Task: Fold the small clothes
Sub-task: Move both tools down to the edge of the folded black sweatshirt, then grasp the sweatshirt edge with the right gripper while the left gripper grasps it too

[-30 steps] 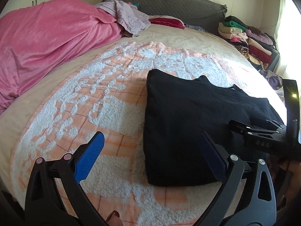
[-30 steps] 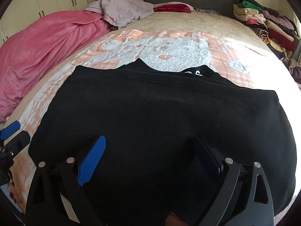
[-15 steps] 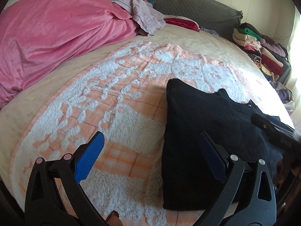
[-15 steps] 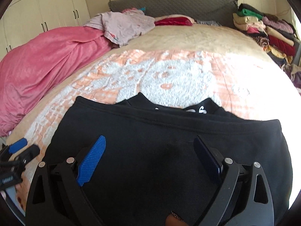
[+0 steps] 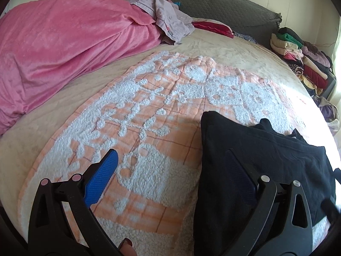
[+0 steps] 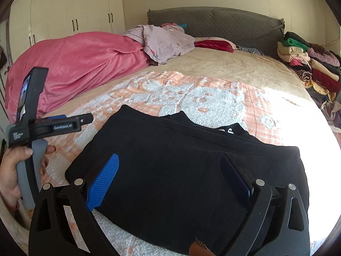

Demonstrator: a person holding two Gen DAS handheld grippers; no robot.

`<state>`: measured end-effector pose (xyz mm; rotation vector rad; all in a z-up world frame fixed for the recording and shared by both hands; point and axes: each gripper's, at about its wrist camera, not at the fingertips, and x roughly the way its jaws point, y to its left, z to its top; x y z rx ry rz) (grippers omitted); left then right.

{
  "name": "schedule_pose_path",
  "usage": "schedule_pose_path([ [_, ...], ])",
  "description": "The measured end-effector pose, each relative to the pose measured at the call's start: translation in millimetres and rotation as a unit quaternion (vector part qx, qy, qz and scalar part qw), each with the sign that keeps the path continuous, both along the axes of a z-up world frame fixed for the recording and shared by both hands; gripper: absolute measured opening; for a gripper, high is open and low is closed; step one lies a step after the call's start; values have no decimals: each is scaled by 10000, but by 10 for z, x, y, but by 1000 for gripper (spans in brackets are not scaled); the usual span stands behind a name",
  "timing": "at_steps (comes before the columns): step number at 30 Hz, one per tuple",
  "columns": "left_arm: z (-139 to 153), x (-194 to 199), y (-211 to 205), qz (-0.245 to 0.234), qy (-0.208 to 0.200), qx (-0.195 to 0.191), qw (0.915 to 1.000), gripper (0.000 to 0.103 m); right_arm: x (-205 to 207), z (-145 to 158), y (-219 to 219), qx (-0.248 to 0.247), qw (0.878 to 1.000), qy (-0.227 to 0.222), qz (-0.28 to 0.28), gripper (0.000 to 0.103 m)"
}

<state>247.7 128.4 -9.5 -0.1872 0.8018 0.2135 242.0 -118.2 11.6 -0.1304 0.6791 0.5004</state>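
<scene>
Your left gripper stands with its jaws spread wide and nothing between the blue pads, one at seven o'clock and the other at five in its own camera. Your right gripper is equally wide apart and empty, fingers pointing toward twelve o'clock. In the right wrist view, your left hand grips the grey handle at nine o'clock, with the left tool's fingers reaching toward three o'clock.
</scene>
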Motion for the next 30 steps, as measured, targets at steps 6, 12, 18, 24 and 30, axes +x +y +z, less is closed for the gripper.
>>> schedule_pose_path([
  [6,-18,142,16,-2,181,-173,9997,93,-287,-123,194,-171,9993,-36,325,95],
  [12,-10,319,-35,-24,355,-356,9987,93,-490,-360,468,-642,9955,-81,686,95],
  [18,-77,603,-86,-78,643,-611,9960,93,-566,-601,734,-1198,9886,-90,906,95],
  [24,-125,682,-149,-303,672,-414,9964,93,-500,-810,936,-1722,9813,-281,808,96],
  [30,-193,722,-91,-388,826,-585,9941,93,-395,-903,1049,-1898,9775,-483,779,98],
])
